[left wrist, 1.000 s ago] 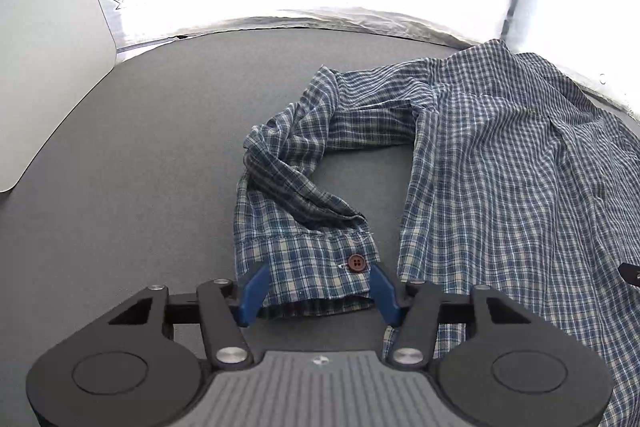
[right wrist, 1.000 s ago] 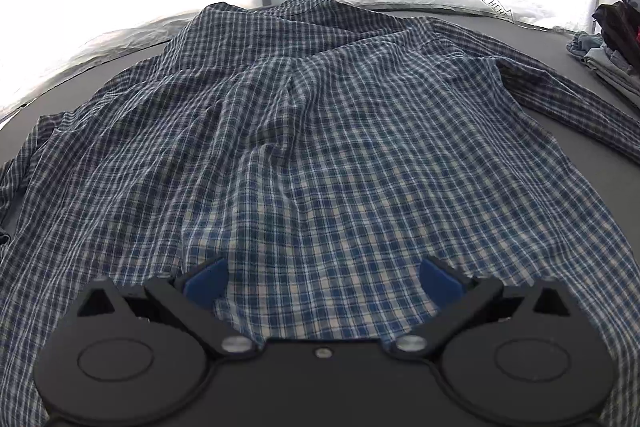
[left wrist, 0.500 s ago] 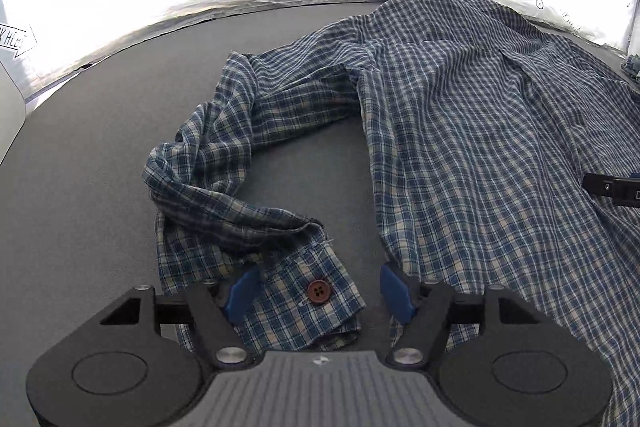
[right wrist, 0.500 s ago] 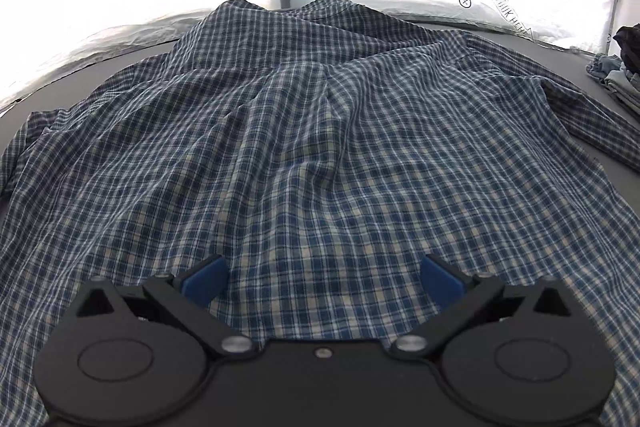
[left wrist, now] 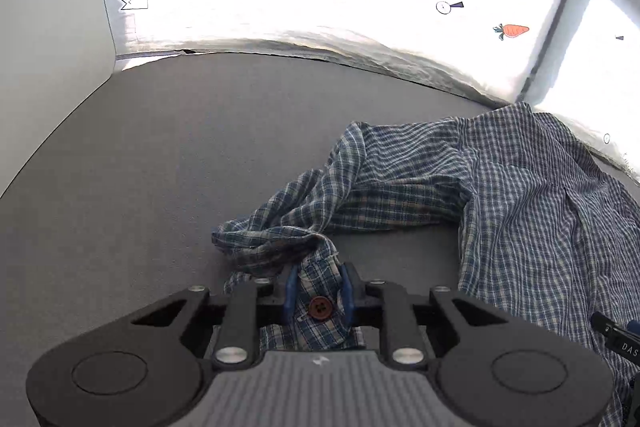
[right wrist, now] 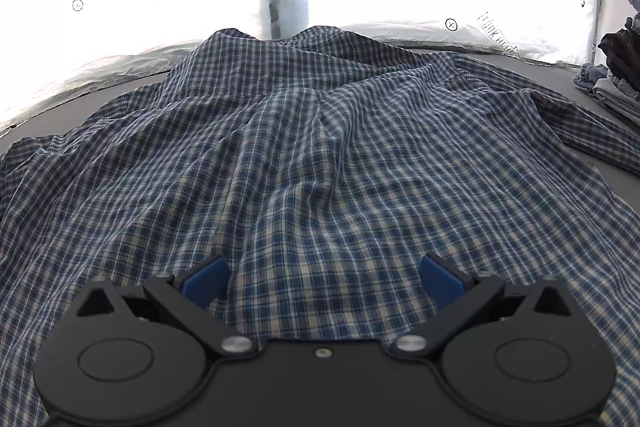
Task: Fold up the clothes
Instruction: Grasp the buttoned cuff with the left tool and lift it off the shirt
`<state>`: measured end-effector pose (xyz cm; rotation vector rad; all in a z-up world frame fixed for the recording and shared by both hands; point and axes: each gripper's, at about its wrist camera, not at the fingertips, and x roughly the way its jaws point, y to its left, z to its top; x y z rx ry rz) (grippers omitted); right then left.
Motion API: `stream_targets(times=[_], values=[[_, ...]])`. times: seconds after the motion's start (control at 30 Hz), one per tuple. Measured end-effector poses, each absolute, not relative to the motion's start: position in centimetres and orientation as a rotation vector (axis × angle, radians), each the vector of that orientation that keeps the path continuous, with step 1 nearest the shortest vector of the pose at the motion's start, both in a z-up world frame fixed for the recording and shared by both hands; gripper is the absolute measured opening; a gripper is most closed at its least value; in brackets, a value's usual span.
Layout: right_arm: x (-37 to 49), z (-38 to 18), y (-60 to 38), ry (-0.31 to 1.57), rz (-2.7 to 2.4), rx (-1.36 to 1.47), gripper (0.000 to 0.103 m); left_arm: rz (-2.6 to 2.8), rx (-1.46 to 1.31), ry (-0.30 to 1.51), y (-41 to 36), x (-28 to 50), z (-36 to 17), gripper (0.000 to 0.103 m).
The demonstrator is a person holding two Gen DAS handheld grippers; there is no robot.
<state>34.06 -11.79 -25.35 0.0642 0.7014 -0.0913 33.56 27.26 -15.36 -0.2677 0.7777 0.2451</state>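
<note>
1. Left wrist view: the left tool (left wrist: 319,289) is closing its jaws on the shirt cuff (left wrist: 318,297), brown button (left wrist: 320,307) between the pads. The crumpled sleeve (left wrist: 360,195) trails ahead and right across the grey bench (left wrist: 160,167). Thin, limp cotton: the stiffer cuff looks the best hold. A second ago the jaws stood wider.
2. Right wrist view: the right tool (right wrist: 322,277) gapes, released, over the plaid shirt (right wrist: 320,147) spread ahead; little has changed.
</note>
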Motion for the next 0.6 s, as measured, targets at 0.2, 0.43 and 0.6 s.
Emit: stream_targets(times=[0.2, 0.43, 0.6], values=[[33.9, -25.4, -11.8, 0.694, -0.091, 0.064, 0.103, 0.670, -0.402, 0.705, 36.0, 32.5, -12.2, 0.027], [33.8, -25.4, -11.8, 0.688, -0.091, 0.064, 0.103, 0.684, -0.411, 0.761, 37.9, 29.6, -13.3, 0.066], [33.8, -25.5, -11.7, 0.684, -0.096, 0.063, 0.103, 0.536, -0.354, 0.827, 34.5, 28.7, -15.0, 0.072]])
